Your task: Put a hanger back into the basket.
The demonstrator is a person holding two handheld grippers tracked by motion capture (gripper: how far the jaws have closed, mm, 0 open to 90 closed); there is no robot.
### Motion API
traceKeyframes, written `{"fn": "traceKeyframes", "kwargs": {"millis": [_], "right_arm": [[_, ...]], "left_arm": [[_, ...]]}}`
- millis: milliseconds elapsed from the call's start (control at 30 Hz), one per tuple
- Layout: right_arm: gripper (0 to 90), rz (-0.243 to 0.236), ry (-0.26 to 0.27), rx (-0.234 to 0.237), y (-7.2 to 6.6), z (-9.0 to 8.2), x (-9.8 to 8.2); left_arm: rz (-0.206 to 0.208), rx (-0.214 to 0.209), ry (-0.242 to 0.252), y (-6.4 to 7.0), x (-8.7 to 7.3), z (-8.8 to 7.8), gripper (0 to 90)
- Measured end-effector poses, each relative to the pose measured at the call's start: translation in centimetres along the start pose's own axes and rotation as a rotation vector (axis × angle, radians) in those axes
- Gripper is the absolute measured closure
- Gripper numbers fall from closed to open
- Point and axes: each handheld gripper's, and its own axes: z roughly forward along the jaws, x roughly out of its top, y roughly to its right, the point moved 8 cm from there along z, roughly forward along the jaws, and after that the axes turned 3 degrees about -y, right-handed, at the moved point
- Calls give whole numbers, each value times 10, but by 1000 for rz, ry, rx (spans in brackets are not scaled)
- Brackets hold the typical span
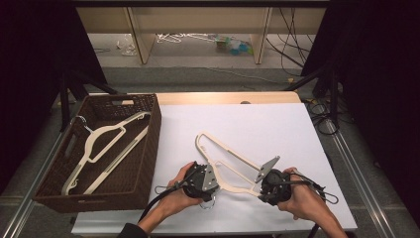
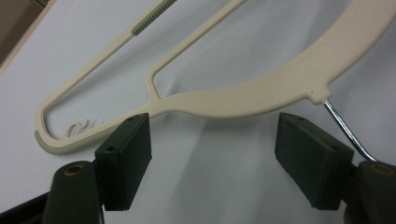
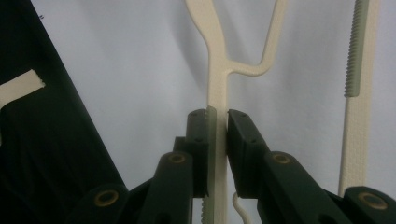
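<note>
The right hand-held gripper [image 3: 217, 116] was clamped on one end of a cream plastic hanger [image 3: 219, 60], its flat black pads pressed against either side of the thin, finely stippled arm. The right gripper view showed a ribbed grey anti-slip strip on the hanger's straight bar and a small moulded hook below the pads, details too small to read from above. The left hand-held gripper [image 2: 212, 161] stood with its jaws wide apart, nothing between them, just short of the hanger's broad curved shoulder; that view showed the chrome wire hook [image 2: 348, 133] leaving a small nub on the shoulder, and a curled notch near the rounded far tip. The high view showed the hanger [image 1: 225, 161] lying on the smooth white sheet of the bench [image 1: 267, 124], spanning between both hands, and a dark woven wicker basket [image 1: 148, 148] at the left edge holding another hanger [image 1: 106, 144] of the same cream plastic.
</note>
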Motion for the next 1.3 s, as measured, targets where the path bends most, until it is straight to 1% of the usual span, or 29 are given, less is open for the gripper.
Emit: {"fn": "traceKeyframes", "kwargs": {"millis": [33,100,167,200,233,267,300,333,367,400,433,467,500,533,567,600,633,667,733,800,933,1000,1033,1100,1133,1167,1200,1233,1300], "right_arm": [[794,-4,1,0,1,0,0],[794,-6,6,6,0,-1,0],[793,-9,8,10,-1,-1,0],[793,-10,8,11,-1,-1,0],[793,-4,8,13,-1,-2,0],[793,-8,13,17,0,-1,0],[793,-3,11,17,0,-1,-1],[793,-10,14,17,2,-1,-2],[793,-7,15,23,2,0,-2],[793,-10,14,28,3,1,-4],[793,-7,17,37,4,2,-5],[793,-6,21,45,4,3,-5],[793,-6,24,55,4,4,-6],[794,-1,24,59,5,5,-7],[793,3,24,59,6,5,-8],[793,3,21,58,7,6,-9],[793,1,17,61,7,6,-10],[793,7,15,68,6,7,-10],[793,0,14,73,6,8,-10],[793,-3,11,77,6,9,-11],[794,-15,16,93,6,10,-12],[794,-18,14,92,6,11,-13],[793,-17,15,92,7,11,-13],[789,-14,29,92,8,11,-13],[776,-5,33,93,8,9,-13],[741,-5,49,80,9,6,-12],[726,-4,59,69,10,4,-10],[703,-4,64,66,10,0,-10],[652,-12,84,50,10,-5,-8]], "left_arm": [[5,7,-3,0,1,1,270],[12,14,11,0,5,3,272],[27,8,9,2,7,4,270],[41,5,10,2,9,5,272],[70,-4,17,4,10,5,281],[100,-17,28,6,11,5,338],[123,-13,31,6,12,5,360],[151,-7,46,6,13,5,362],[183,-27,54,8,14,4,384],[214,-39,60,9,15,4,428],[227,-36,71,10,15,3,445],[249,-42,78,9,16,2,452],[266,-54,99,10,18,1,476],[276,-59,103,10,19,0,501],[285,-75,112,11,20,0,508],[311,-78,123,10,21,-1,527],[335,-88,119,10,21,-1,538],[345,-91,119,10,21,-2,546],[383,-98,130,10,24,-3,570],[409,-112,129,11,26,-6,597],[477,-122,123,11,30,-10,653],[509,-122,117,11,33,-11,674],[531,-113,110,11,35,-13,678],[548,-111,106,11,37,-15,700],[558,-110,98,11,39,-18,709],[570,-114,90,11,40,-19,715],[574,-124,88,12,42,-21,722],[598,-119,69,11,43,-23,730],[615,-114,64,9,49,-28,743]]}}
